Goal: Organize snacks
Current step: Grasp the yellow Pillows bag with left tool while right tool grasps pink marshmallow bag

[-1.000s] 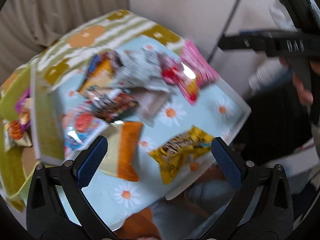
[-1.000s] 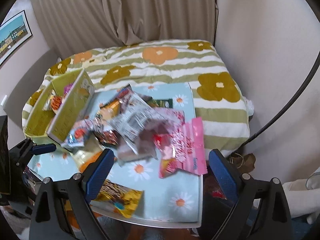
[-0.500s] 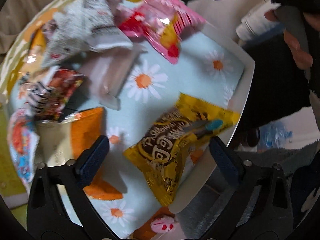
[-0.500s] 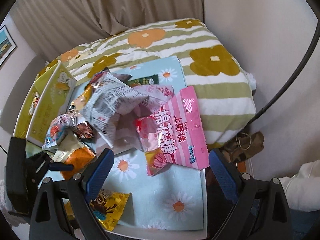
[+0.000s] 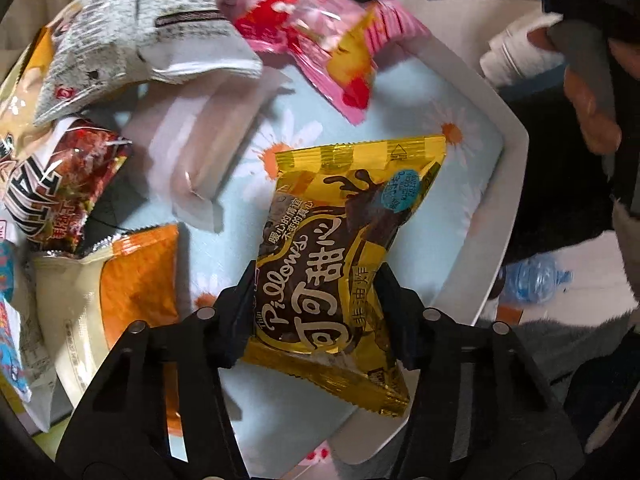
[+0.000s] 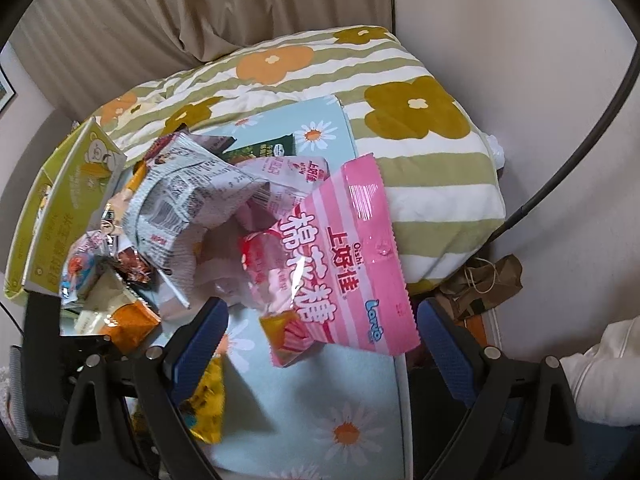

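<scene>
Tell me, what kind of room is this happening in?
Most likely a bedroom or living room at home. A green-and-white striped quilt with orange flowers lies bunched by beige curtains, and snack packets sit on a pale blue daisy-print tray, not on any kitchen counter or shop shelf.

The pink bag (image 5: 340,36) is motion-blurred; the blue packet (image 5: 10,320), perhaps candy, is cut off.

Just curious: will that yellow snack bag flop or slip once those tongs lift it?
The yellow snack bag looks puffy, so probably light. Its glossy foil may slip between the left tongs. The crimped far end likely droops little.
</scene>
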Demonstrator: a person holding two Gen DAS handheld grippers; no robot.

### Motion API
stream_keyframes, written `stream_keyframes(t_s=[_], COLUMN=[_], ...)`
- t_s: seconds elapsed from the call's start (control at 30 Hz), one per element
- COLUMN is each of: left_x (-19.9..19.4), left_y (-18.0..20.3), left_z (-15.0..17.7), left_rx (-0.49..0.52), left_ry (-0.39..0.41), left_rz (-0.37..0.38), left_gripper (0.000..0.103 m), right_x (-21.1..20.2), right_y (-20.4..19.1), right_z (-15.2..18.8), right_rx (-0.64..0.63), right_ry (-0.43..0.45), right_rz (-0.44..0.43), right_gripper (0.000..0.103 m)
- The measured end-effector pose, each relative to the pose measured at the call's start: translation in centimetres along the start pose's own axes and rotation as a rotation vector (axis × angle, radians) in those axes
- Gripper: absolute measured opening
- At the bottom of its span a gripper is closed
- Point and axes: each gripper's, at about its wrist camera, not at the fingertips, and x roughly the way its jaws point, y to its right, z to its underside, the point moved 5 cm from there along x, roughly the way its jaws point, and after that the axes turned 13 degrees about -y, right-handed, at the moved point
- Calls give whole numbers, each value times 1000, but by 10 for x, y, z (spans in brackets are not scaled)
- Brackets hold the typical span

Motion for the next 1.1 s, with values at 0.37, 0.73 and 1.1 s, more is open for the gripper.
stream_keyframes(t_s=[0.37,0.73,1.1], left_x=[-6,-11,-16], left_y=[-12,-12,7], left_z=[-2,9,21], left_rx=[-65,-120,-186], left_ry=[38,55,84], left_rz=[-5,-29,-39], left_gripper=[49,48,48], right_x=[25,39,29], right_y=[-15,-21,-14], right_z=[-15,-12,-5], right_rx=[-140,-276,-281], right_ry=[23,47,106], right_rz=[82,207,224], right_gripper=[94,86,64])
